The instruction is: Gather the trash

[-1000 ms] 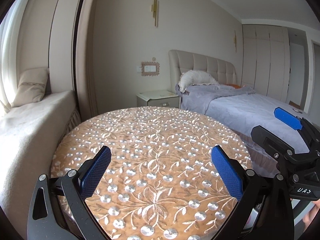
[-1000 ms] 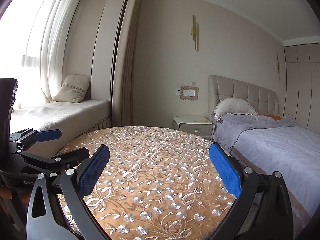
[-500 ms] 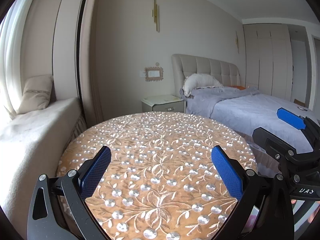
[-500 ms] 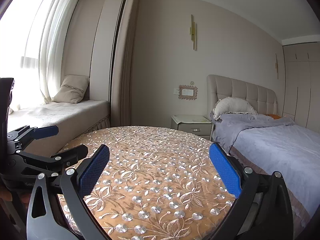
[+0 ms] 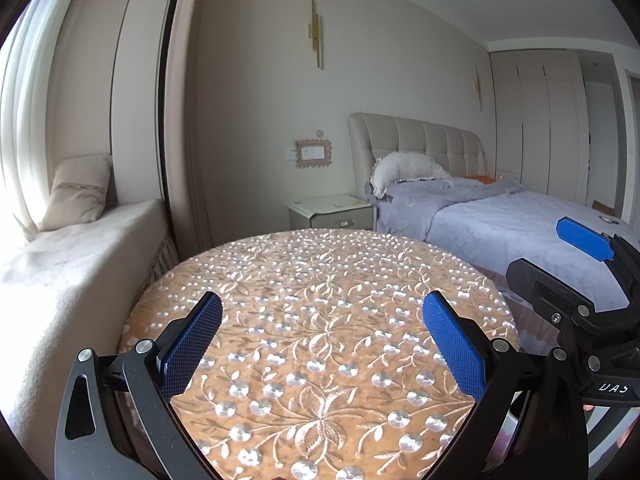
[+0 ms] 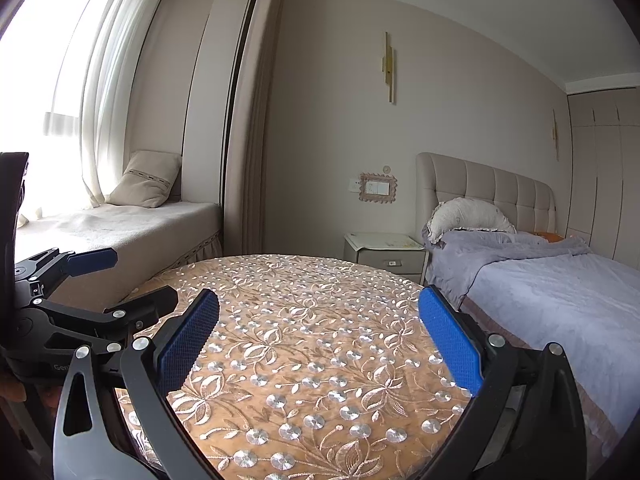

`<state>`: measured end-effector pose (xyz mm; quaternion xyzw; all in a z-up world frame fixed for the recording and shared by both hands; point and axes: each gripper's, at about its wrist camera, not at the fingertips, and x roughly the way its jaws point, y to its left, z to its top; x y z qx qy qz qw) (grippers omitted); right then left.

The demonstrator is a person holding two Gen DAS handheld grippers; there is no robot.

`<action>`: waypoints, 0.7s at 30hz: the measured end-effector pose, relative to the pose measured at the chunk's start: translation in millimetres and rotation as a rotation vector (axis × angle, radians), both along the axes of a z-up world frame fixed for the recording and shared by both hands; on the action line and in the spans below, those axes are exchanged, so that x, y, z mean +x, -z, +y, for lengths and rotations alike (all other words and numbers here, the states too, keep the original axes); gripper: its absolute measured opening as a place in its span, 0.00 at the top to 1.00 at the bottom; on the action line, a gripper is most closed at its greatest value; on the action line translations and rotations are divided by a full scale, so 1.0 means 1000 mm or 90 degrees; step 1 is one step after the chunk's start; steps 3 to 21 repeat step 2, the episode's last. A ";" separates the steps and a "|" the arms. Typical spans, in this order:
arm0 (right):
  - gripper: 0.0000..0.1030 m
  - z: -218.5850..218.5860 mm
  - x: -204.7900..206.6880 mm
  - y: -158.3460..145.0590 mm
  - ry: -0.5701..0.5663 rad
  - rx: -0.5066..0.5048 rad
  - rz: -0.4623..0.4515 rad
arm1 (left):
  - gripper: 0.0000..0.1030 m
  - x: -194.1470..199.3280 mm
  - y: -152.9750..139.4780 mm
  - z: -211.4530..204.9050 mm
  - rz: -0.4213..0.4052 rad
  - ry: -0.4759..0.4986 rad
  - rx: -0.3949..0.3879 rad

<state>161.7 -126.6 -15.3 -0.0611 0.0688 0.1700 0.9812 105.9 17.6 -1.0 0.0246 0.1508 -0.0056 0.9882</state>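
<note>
I see no trash in either view. A round table covered with an orange cloth embroidered with silver discs fills the lower middle of both views. My left gripper hovers above its near edge, open, with nothing between its blue pads. My right gripper is likewise open and holds nothing above the same cloth. The right gripper shows at the right edge of the left wrist view, and the left gripper at the left edge of the right wrist view.
A bed with a lilac cover and a white pillow stands to the right. A nightstand sits behind the table. A cushioned window seat with a beige cushion runs along the left. Wardrobes line the far right.
Both views have tilted upward a little, so the table sits lower in frame and more wall shows. Both grippers stay open.
</note>
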 end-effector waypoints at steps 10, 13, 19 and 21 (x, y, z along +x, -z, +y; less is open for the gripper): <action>0.04 0.000 0.000 0.000 0.002 0.001 -0.001 | 0.05 0.001 0.000 0.001 0.004 0.007 -0.001; 0.04 0.000 0.000 0.000 0.002 0.001 -0.001 | 0.05 0.001 0.000 0.001 0.004 0.007 -0.001; 0.04 0.000 0.000 0.000 0.002 0.001 -0.001 | 0.05 0.001 0.000 0.001 0.004 0.007 -0.001; 0.04 0.000 0.000 0.000 0.002 0.001 -0.001 | 0.05 0.001 0.000 0.001 0.004 0.007 -0.001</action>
